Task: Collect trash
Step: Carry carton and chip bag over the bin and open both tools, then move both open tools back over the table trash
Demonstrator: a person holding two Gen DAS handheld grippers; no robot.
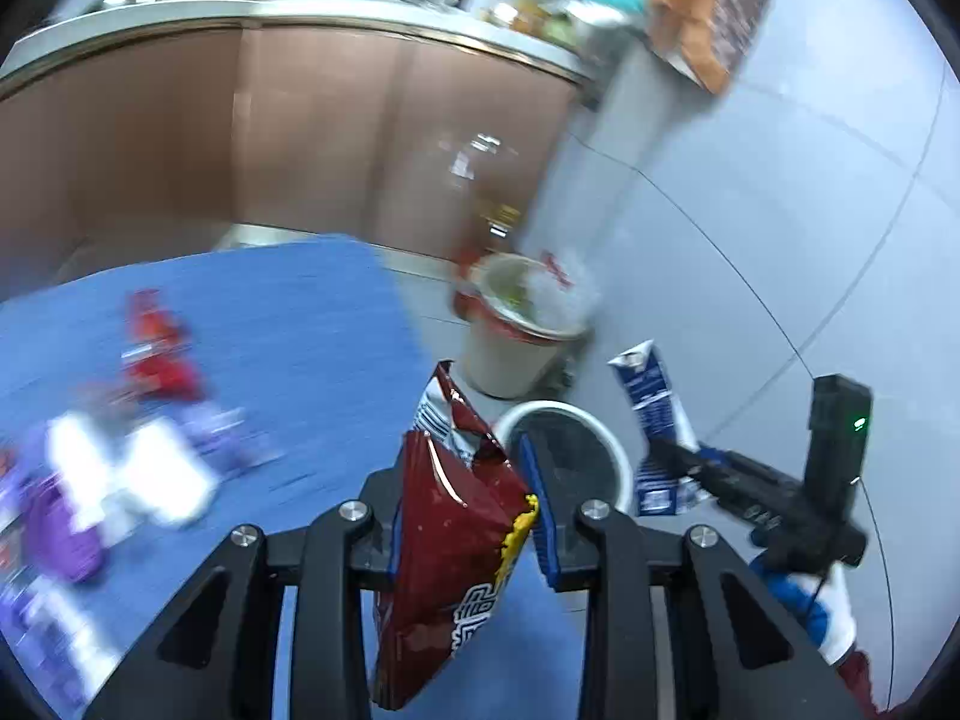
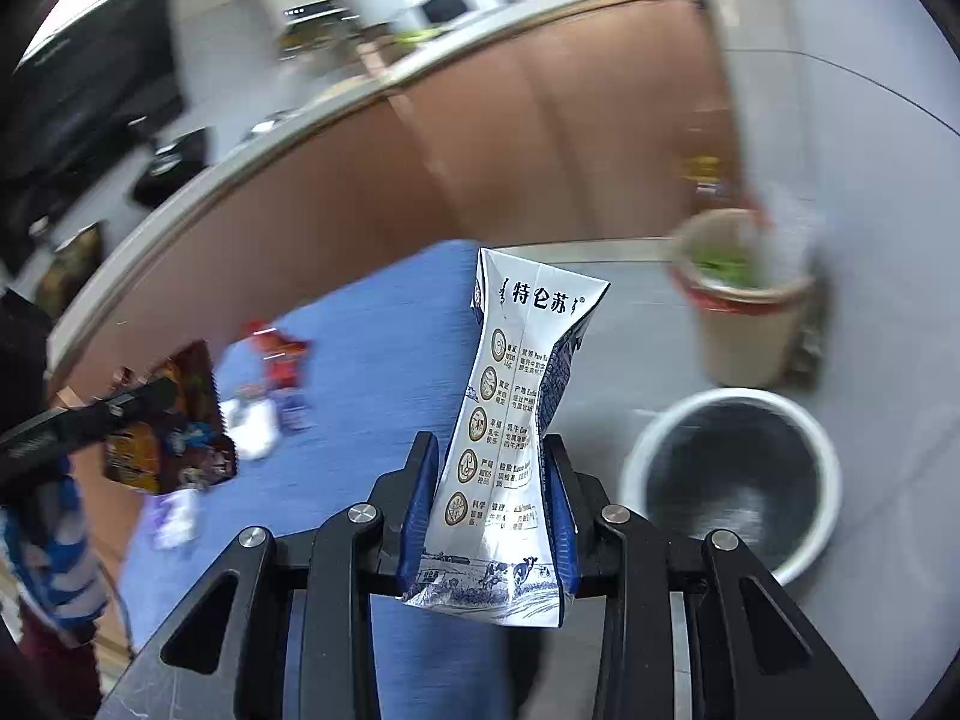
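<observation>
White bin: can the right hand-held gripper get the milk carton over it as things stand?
Probably yes. The right hand-held gripper holds the milk carton, and the white bin stands open just to its right with nothing between them.

Both views are evenly and brightly lit, with no hard shadows. Motion blur smears the far counter (image 1: 288,18) and the wrappers (image 1: 138,462) at left, while near objects stay sharp. Fisheye distortion bends straight edges, with black corners.

Black tongs (image 1: 468,516), blue pads (image 1: 540,516), silver screws.
</observation>
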